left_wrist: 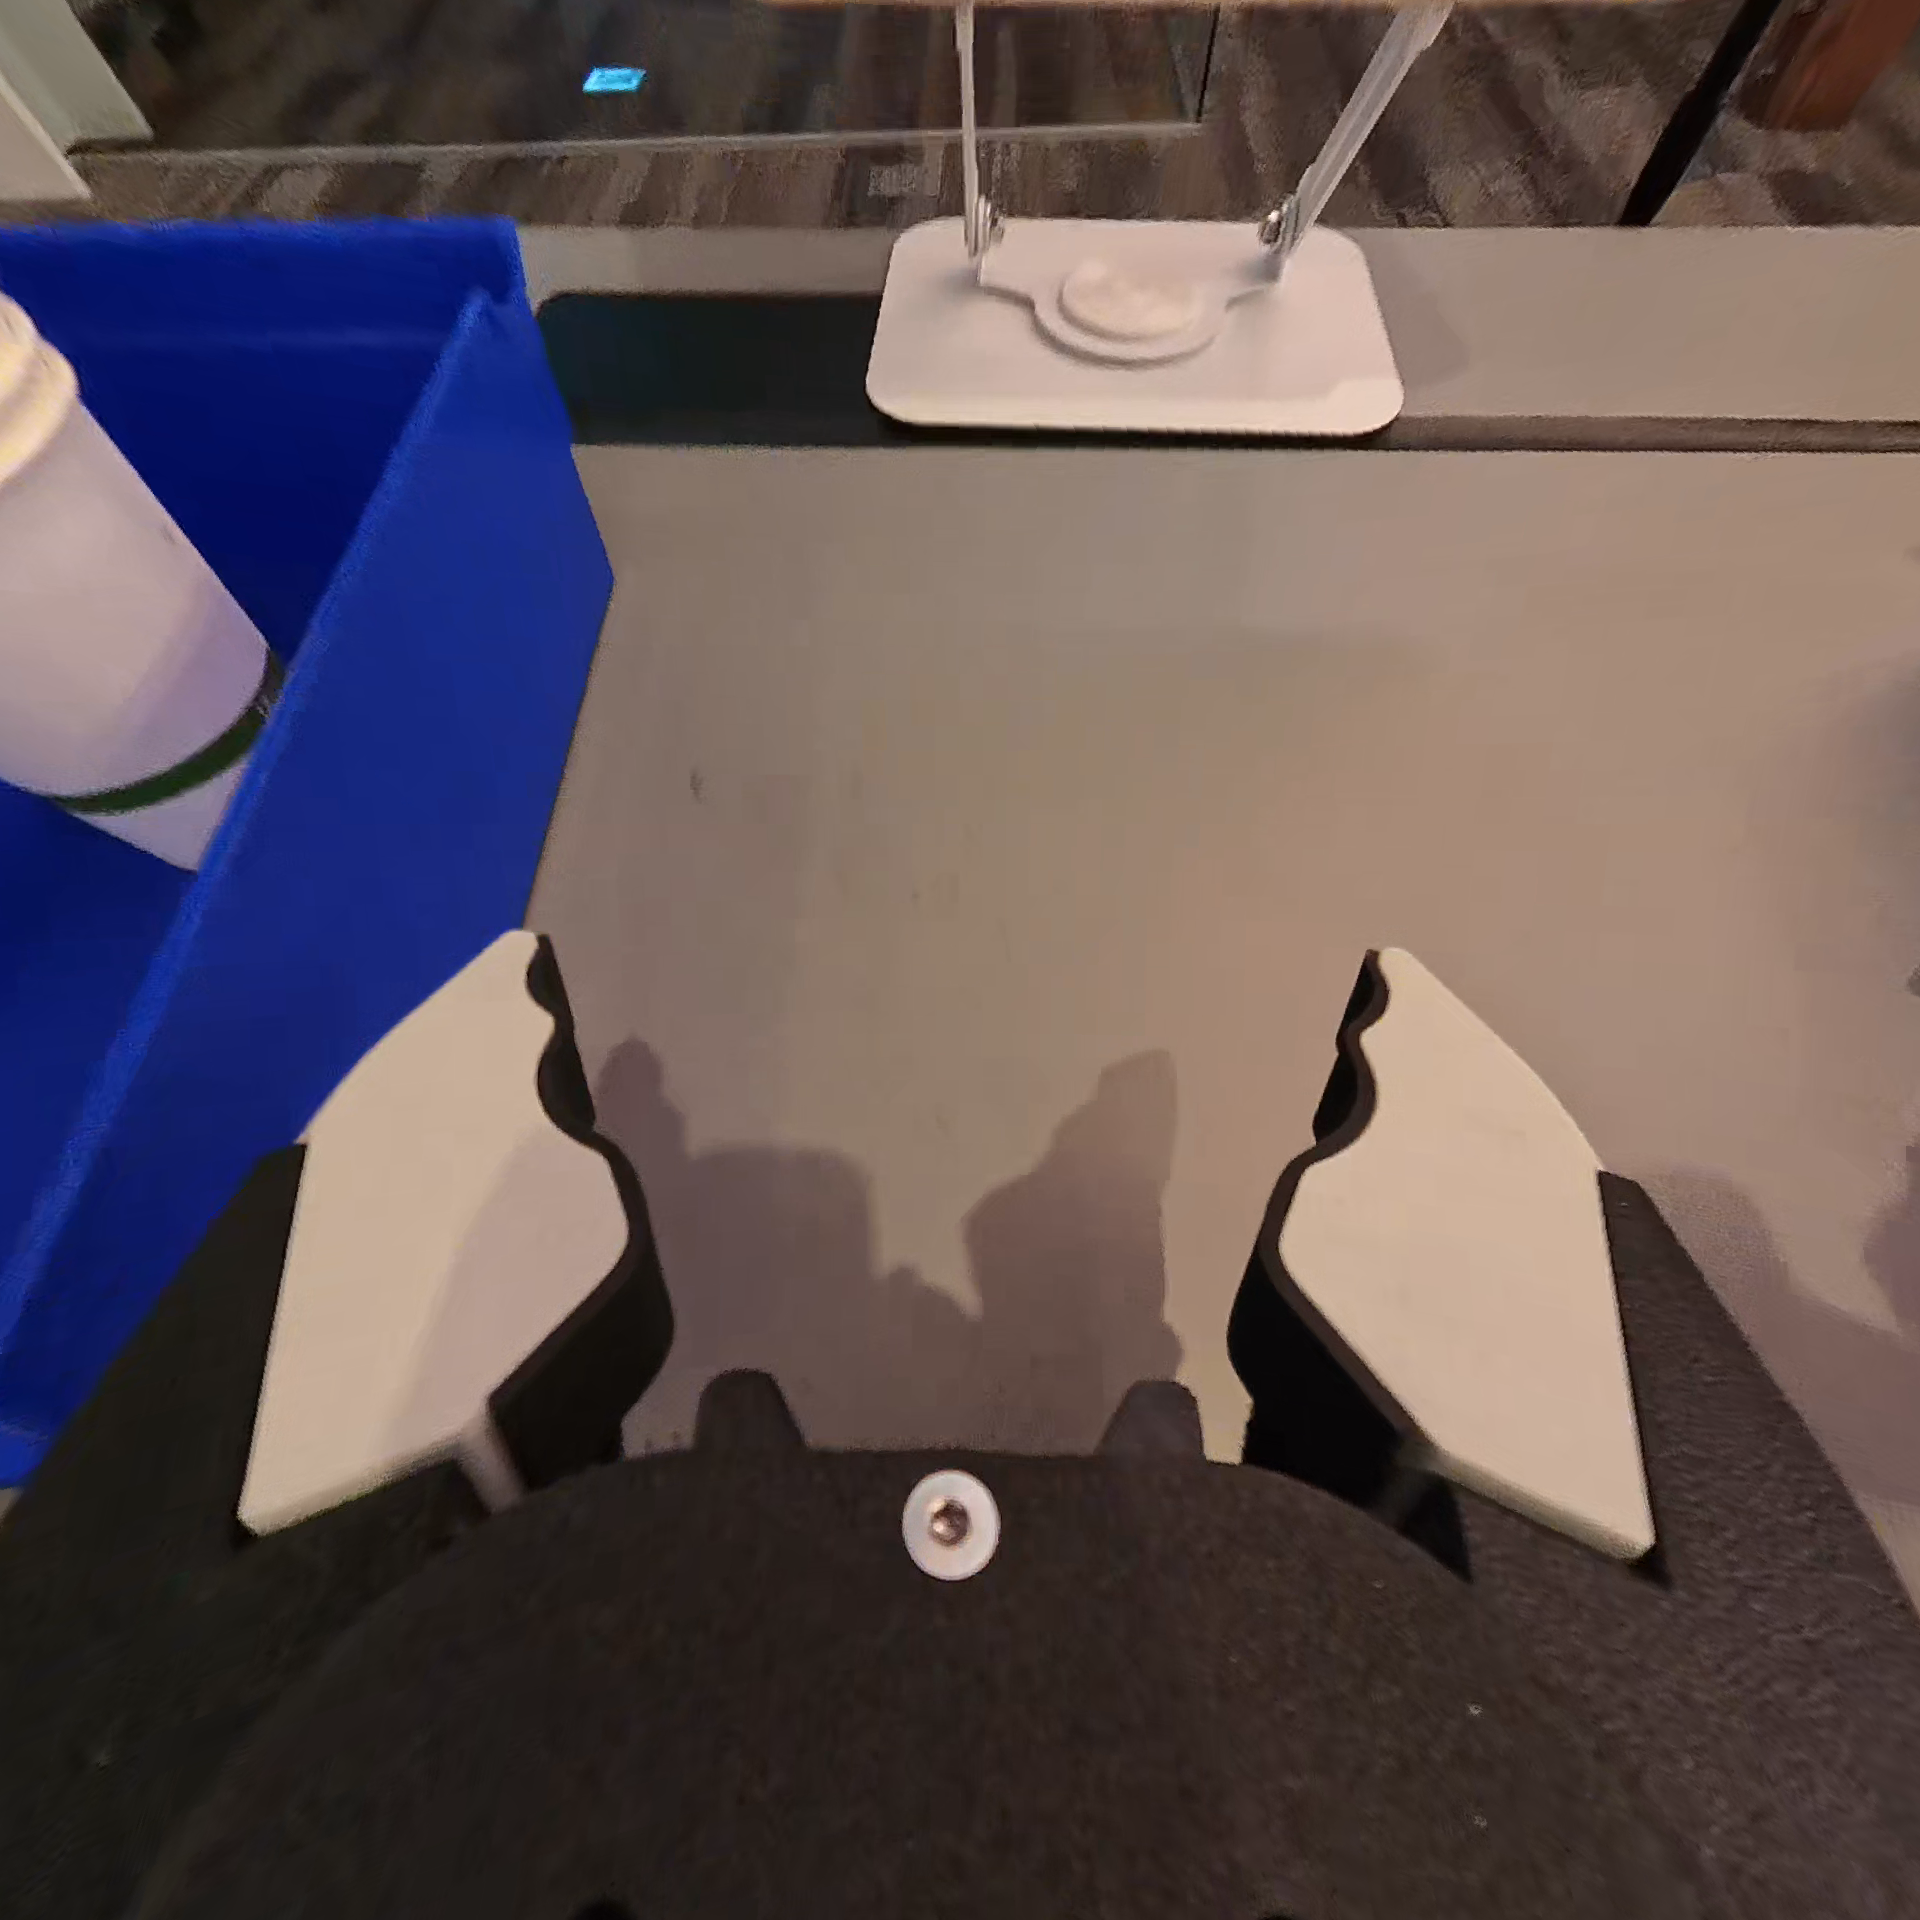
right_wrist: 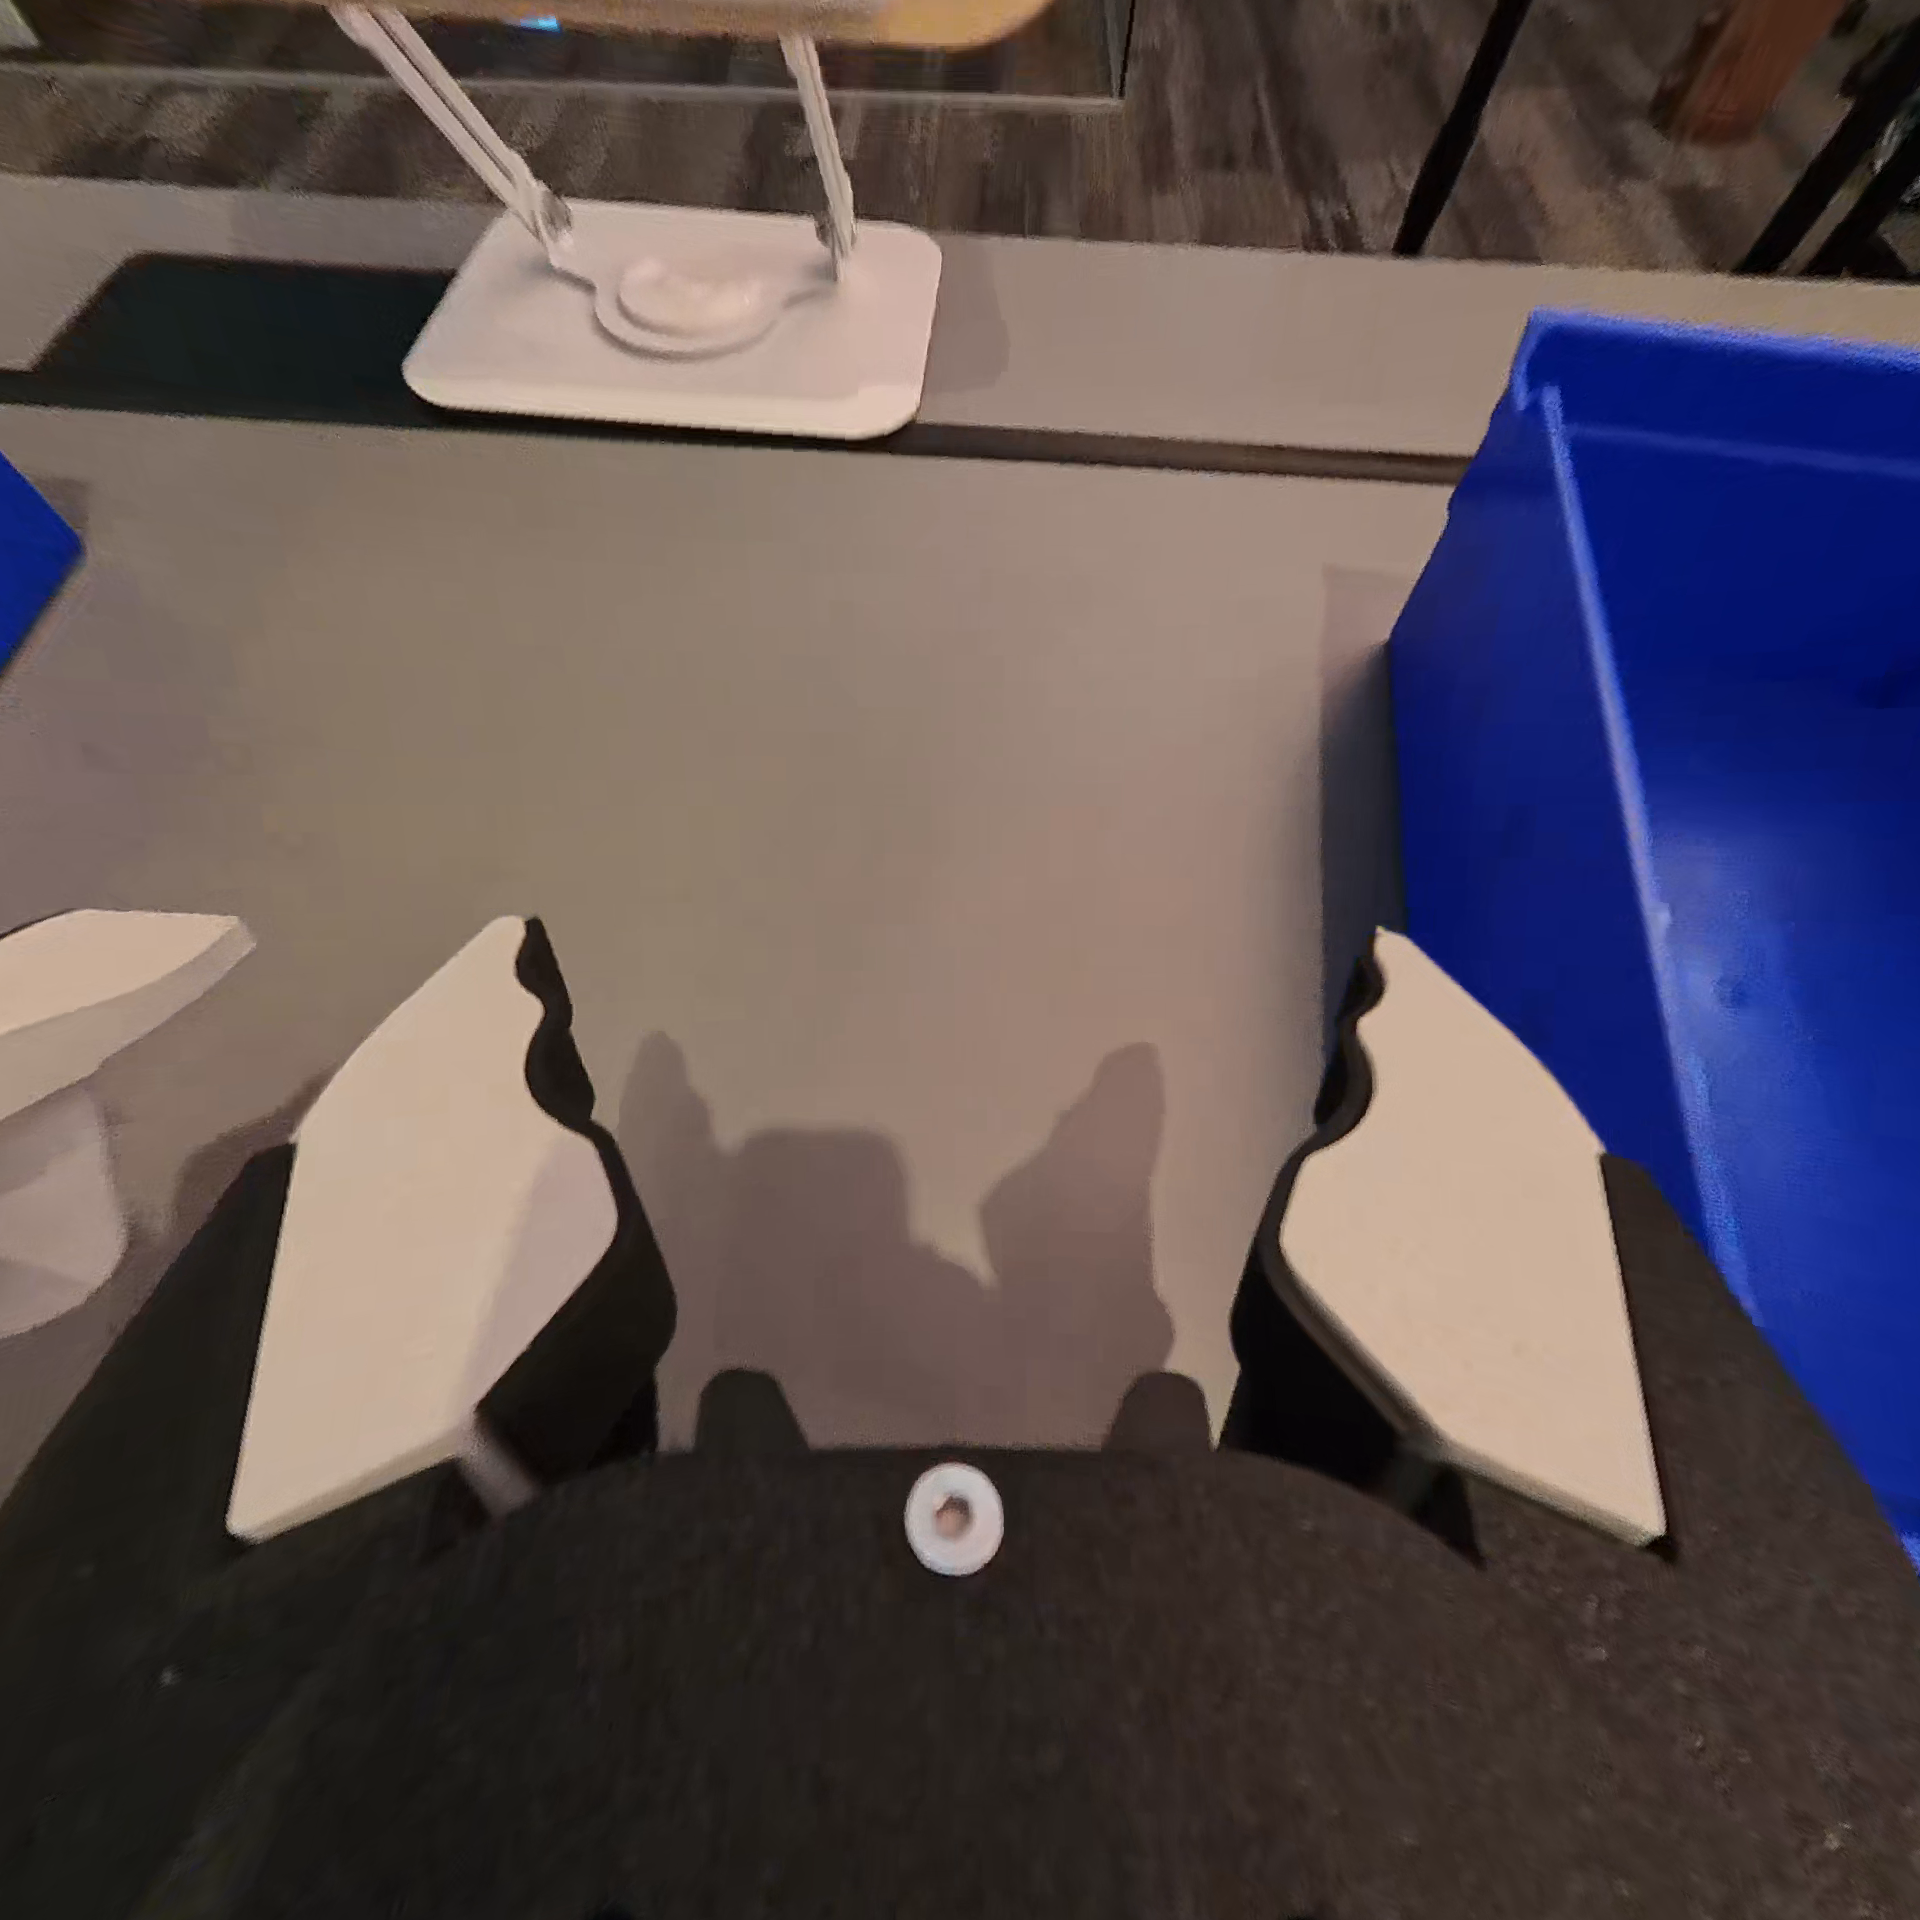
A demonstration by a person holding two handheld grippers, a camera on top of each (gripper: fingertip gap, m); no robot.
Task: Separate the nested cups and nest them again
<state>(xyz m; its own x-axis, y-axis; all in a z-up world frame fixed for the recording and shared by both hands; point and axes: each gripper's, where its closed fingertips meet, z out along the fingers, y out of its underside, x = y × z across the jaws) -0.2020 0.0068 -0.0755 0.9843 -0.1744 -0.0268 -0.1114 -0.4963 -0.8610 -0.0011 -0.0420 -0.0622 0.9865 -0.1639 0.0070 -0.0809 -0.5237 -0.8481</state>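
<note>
You're probably in an office or lab set up as a test bench, though the blur leaves that unsure. You face a plain grey table [left_wrist: 1039,727] with blue plastic bins [right_wrist: 1662,779] at either side, a white stand [left_wrist: 1132,332] at its far edge, and grey patterned carpet [left_wrist: 727,177] with black furniture legs [right_wrist: 1455,135] behind.

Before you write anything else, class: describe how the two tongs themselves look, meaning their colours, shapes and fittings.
Both look alike. The left tongs have two pale grey, wedge-shaped fingers with black wavy inner pads, mounted on a rough black rounded body with one small silver screw in a white washer. The right tongs show the same grey fingers, black pads, body and screw. No cables or sleeves show.
</note>
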